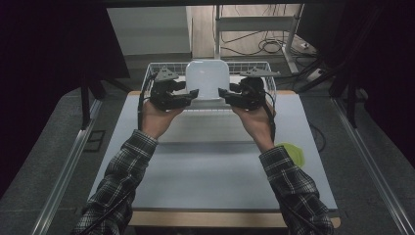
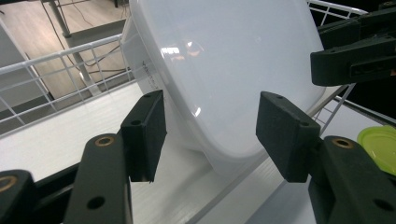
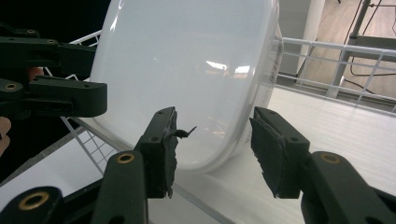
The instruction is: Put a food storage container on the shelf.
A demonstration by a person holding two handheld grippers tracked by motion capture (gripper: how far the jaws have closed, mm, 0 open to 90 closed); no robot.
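White translucent plastic container (image 1: 207,78) is seen propped on edge in the wire basket (image 1: 147,78) at the table's far edge, flanked evenly by the left gripper (image 1: 191,94) and right gripper (image 1: 224,93), both spread, gripping nothing.

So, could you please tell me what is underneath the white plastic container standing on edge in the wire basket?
The white plastic container rests its lower edge on the white wire basket, at the front rim. The exact contact spot is hidden by the container itself.
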